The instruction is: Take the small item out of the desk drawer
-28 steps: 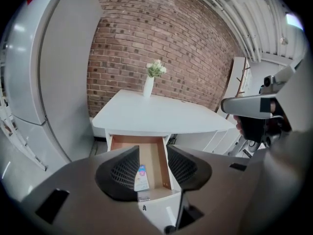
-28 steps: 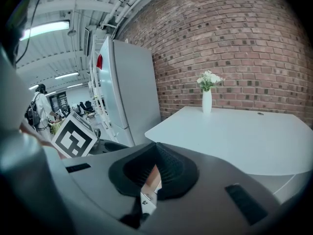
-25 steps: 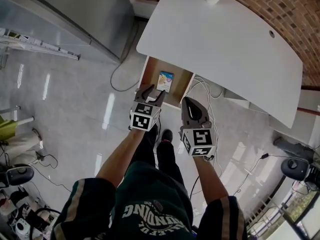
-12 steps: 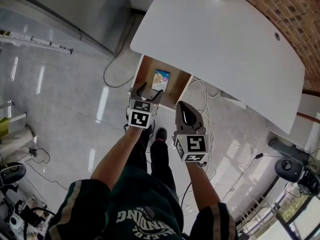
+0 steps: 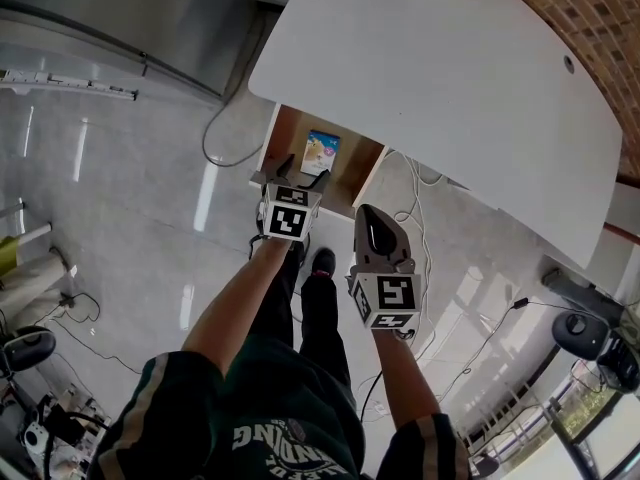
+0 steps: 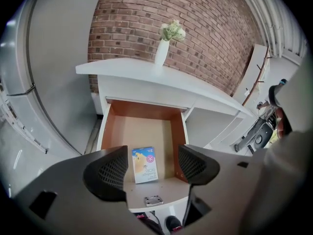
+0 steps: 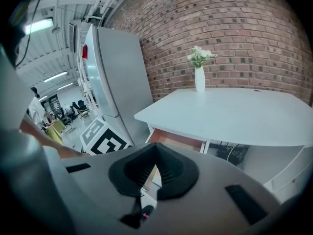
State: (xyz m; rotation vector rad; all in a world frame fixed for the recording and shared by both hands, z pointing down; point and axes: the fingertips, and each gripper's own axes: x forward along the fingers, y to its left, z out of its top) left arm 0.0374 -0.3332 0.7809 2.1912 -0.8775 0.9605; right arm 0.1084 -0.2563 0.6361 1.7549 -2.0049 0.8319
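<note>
Nearest the camera, the right gripper (image 7: 155, 168) is held back from the desk, beside the left one and a little behind it. Its jaws are seen pressed together at the tips with nothing between them. The left gripper (image 6: 151, 168) is held at the front edge of the open drawer (image 6: 105, 126), and its jaws are spread well apart and opening. No thing is pressed by the pads. The small box (image 6: 145, 164), light blue with a cartoon print, is framed in the gap between the two jaws in the left gripper view, but it is seen lying flat on the drawer floor beyond the tips, near the front and untouched. In the head view the box is placed just past the jaw tips, towards the drawer's right half. A small metal plate (image 6: 153, 199) is fixed on the white drawer front below the jaws. The drawer is pulled out from under the white desk top (image 5: 440, 78). At the far edge of the desk a white vase (image 6: 161, 53) with pale flowers is set upright. Behind it a brick wall (image 6: 146, 13) is seen.
</note>
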